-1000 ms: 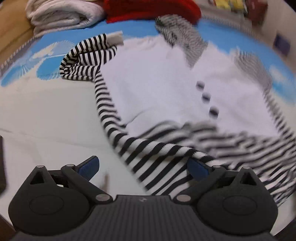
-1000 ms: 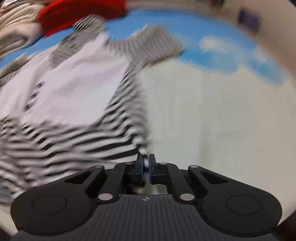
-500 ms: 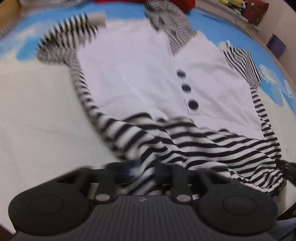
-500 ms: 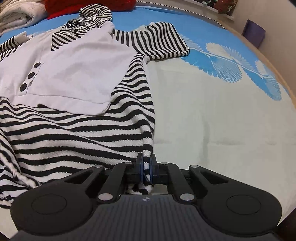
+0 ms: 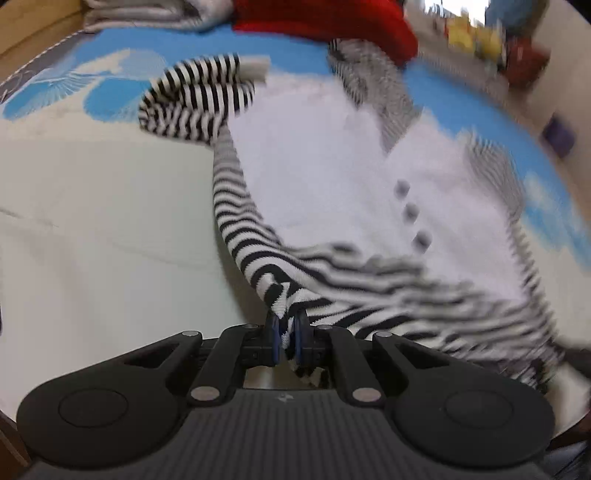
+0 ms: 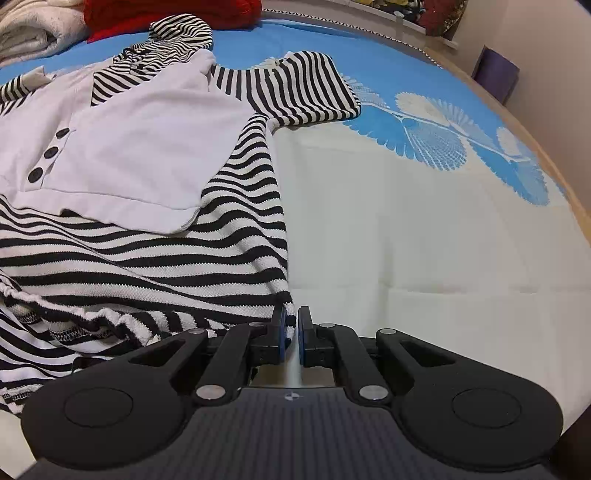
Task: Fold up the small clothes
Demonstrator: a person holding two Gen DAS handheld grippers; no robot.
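Note:
A small hooded top (image 5: 332,177) lies front up on the bed: white chest panel, three dark buttons, black-and-white striped sleeves, hood and hem. My left gripper (image 5: 286,332) is shut on the hem's left corner, and the striped cloth rises off the sheet into its pads. In the right wrist view the same top (image 6: 140,140) spreads to the left. There my right gripper (image 6: 290,330) is shut on the hem's right corner, low over the sheet. The right sleeve (image 6: 306,92) lies flat; the left sleeve (image 5: 195,99) is bunched and doubled over.
The bed sheet (image 6: 424,229) is white with a blue fan print at the far side. A red cloth (image 5: 325,18) and folded pale clothes (image 6: 33,29) lie beyond the hood. A purple object (image 6: 496,74) stands past the bed's right edge.
The left gripper went from wide open over the hem to shut on its left corner, then lifted it off the sheet. The right gripper kept its hold and barely moved.

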